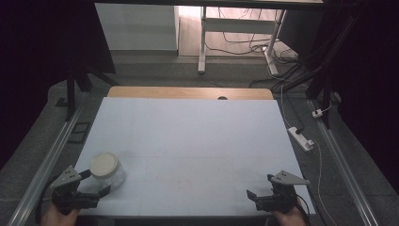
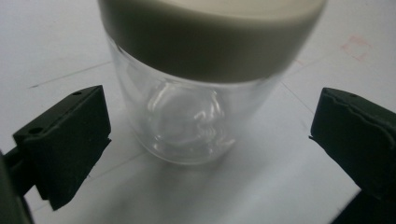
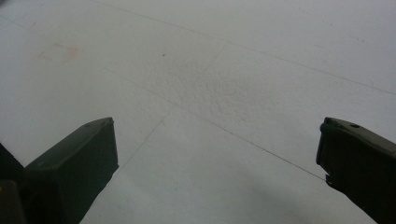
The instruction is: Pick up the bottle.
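- High view: a clear glass jar [image 1: 108, 171] with a cream lid [image 1: 104, 163] stands upright near the front-left corner of the white tabletop [image 1: 188, 136], close to its left and front edges. The left gripper [image 1: 96, 182] reaches in from that corner, one finger on each side of the jar, spread wide. The right gripper [image 1: 261, 186] sits near the front-right corner, just inside the front edge, well apart from the jar. The wide surface between and beyond the two grippers lies bare, up to the wooden strip [image 1: 190, 92] at the far edge.
- Left gripper view: the jar [image 2: 187, 126] stands between the released fingers [image 2: 65, 140], with a gap on either side and no contact.
- Right gripper view: the fingers [image 3: 74, 168] are spread apart and grasp nothing, above plain white tabletop [image 3: 224, 84] crossed by faint lines.
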{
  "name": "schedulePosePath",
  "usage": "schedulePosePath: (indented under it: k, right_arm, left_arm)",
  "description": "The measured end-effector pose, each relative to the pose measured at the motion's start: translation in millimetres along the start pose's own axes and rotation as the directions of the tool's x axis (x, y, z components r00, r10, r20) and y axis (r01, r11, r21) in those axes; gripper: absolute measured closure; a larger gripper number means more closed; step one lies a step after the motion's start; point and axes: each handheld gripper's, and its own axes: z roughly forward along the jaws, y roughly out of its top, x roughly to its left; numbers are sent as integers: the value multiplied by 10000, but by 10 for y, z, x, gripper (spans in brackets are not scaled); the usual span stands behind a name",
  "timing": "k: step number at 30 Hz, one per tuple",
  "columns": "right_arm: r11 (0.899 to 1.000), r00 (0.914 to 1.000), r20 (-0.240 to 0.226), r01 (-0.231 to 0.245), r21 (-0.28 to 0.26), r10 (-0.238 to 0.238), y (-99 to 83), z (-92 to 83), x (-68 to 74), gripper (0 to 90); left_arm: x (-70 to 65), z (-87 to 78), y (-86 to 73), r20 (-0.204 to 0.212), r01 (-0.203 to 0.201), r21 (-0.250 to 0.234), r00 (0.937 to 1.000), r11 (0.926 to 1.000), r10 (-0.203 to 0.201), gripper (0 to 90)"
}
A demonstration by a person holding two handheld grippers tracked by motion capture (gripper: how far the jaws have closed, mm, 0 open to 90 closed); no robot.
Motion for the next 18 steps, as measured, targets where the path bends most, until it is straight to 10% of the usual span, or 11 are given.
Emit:
schedulePosePath:
  k: [12, 18]
  right_arm:
    - [10000, 10000, -16, 38, 22, -38, 1, 4, 1, 0]
    - [10000, 10000, -15, 56, 51, -55, 2, 6, 2, 0]
  left_arm:
    - [-5, 138, 77, -606, -148, 26, 9981, 9999, 149, 0]
    - [41, 220, 103, -116, -314, 108, 9994, 9994, 315, 0]
